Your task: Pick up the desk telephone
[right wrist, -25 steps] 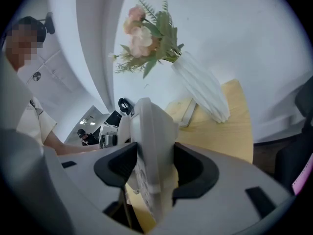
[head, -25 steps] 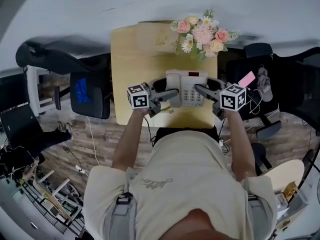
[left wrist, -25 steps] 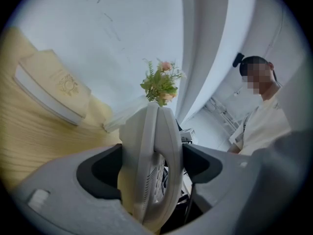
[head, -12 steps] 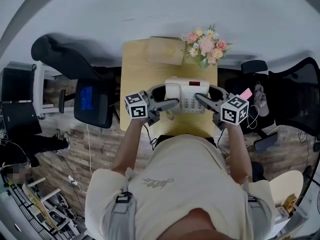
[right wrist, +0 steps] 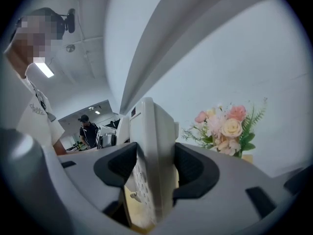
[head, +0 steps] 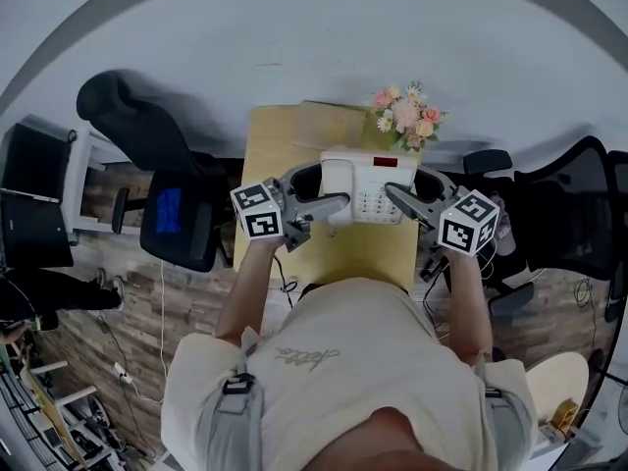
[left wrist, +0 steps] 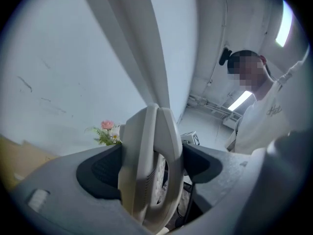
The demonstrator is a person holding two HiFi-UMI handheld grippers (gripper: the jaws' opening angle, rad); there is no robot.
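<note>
Raised higher above the table's right edge, the desk telephone rides level because left gripper and right gripper each clamp one side.

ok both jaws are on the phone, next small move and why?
Probably lift straight up, both sides together and level. The left gripper and right gripper are each shut on one side of the desk telephone, so it hangs between them; uneven motion could twist it loose or tip it toward the bouquet.

The desk telephone has risen higher above the table.
</note>
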